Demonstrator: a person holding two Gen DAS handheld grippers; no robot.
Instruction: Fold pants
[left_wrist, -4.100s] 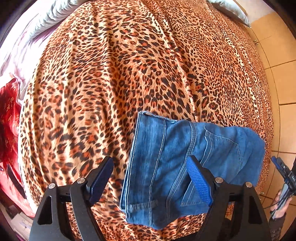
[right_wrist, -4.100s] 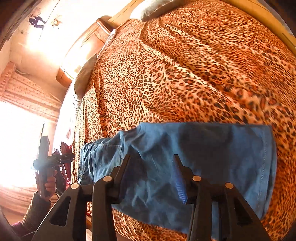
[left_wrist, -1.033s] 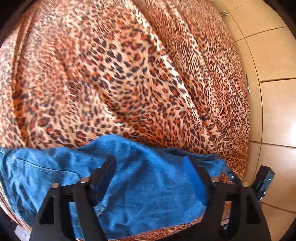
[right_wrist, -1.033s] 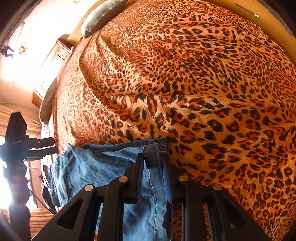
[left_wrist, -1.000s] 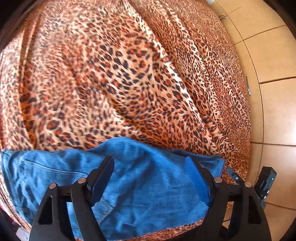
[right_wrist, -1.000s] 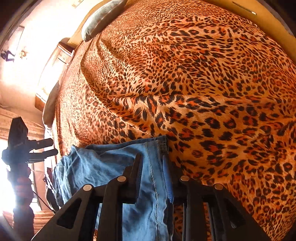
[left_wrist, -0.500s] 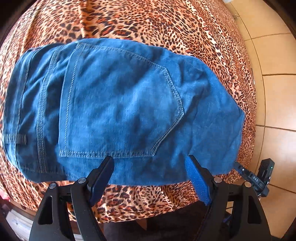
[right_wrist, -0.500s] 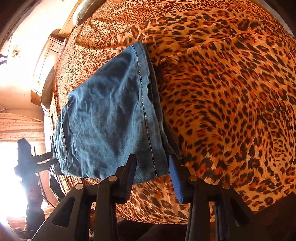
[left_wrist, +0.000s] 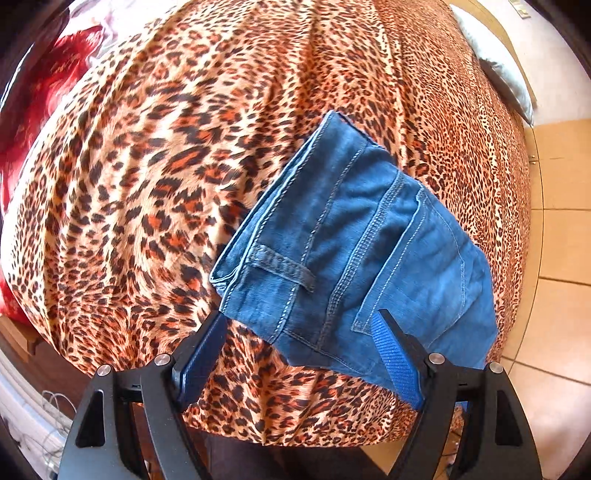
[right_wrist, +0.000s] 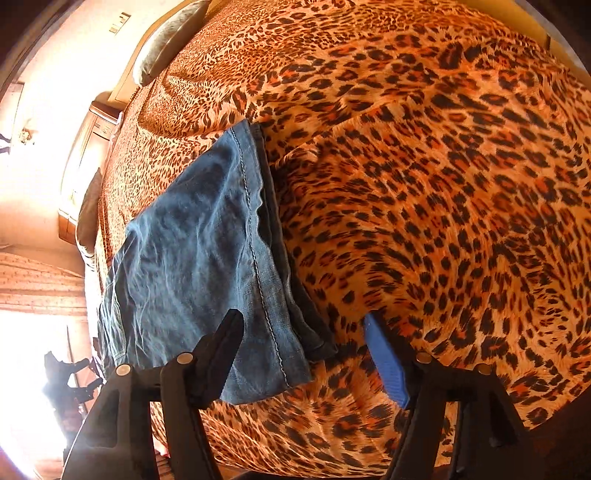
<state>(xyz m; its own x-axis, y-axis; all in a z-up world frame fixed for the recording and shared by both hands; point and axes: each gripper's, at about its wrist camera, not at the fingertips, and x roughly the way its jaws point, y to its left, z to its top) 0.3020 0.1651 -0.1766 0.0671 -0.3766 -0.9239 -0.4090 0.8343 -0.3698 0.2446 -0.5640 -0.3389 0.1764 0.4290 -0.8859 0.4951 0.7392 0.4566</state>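
The folded pants (left_wrist: 354, 251) lie on the bedspread (left_wrist: 147, 184) near its near edge. In the left wrist view a pillow (left_wrist: 495, 62) lies at the far right and tiled floor (left_wrist: 561, 295) runs along the bed's right side.

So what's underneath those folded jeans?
The folded jeans lie flat on a leopard-print bedspread, which shows all around them. At the hem end, more denim layers peek out beneath the top one. Whatever sits under the bedspread itself is covered.
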